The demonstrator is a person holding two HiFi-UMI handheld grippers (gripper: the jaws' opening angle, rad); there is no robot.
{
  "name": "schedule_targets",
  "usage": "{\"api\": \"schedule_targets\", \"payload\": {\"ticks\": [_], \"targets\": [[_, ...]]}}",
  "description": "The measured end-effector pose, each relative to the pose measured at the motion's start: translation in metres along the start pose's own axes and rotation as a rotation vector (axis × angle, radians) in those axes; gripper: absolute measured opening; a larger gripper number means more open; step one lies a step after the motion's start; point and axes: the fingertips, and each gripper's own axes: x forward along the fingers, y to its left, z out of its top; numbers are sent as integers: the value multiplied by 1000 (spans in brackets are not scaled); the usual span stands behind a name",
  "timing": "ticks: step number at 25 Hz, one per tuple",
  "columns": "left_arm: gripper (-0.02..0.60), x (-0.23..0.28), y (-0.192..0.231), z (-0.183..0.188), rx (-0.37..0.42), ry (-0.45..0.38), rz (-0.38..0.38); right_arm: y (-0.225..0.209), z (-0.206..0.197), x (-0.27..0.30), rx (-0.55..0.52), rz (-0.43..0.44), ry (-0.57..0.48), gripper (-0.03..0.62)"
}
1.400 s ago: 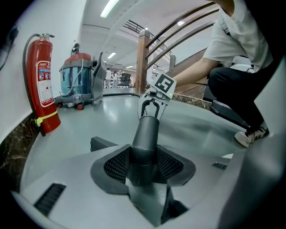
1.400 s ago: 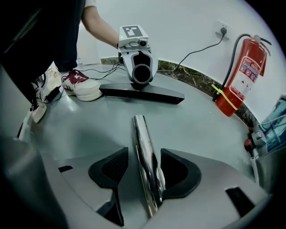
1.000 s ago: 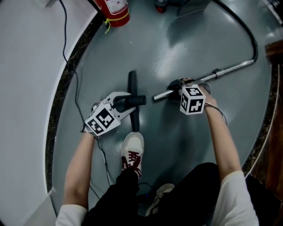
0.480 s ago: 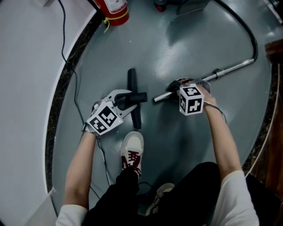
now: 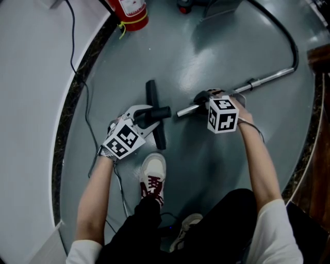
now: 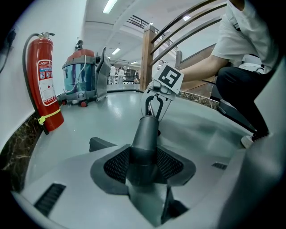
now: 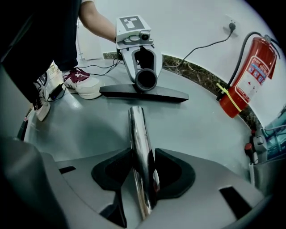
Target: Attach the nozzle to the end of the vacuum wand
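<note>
Up at your far left an extinguisher (image 5: 132, 11) stands at the floor's edge. Your left gripper (image 5: 149, 117) is clamped on the nozzle (image 5: 156, 111), its pads pressing on the dark neck from both sides. The nozzle's long head runs away from you across the grey floor (image 5: 206, 41), and in the right gripper view it seems to rest there. The neck sticks out sideways to the right, with its open mouth facing the wand (image 5: 268, 77). Your white shoe (image 5: 153, 175) is planted just below the head's near end. The wand's shiny tip sits just right of the neck's mouth, roughly in line with it and not yet inside; a small gap shows between them. Your right gripper (image 5: 204, 99) has just been closing and now pinches the wand a little back from that tip, the tube lying straight between its pads. From there the wand slopes up to the right, where a black hose (image 5: 289, 38) curves away.
</note>
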Motion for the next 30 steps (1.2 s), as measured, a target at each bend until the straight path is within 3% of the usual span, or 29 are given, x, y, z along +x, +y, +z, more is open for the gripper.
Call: {"api": "schedule_targets", "payload": {"ticks": [6,15,30], "targets": [[178,5,-1,1,11,29,14,-16,12,-18,12,-49,-32,170],[178,12,3,2,-39,72,65,-31,22,-41,28,-117,-59,170],[178,19,8,7,-74,86,91,-39,25,-41,27,-148,-37,170]]}}
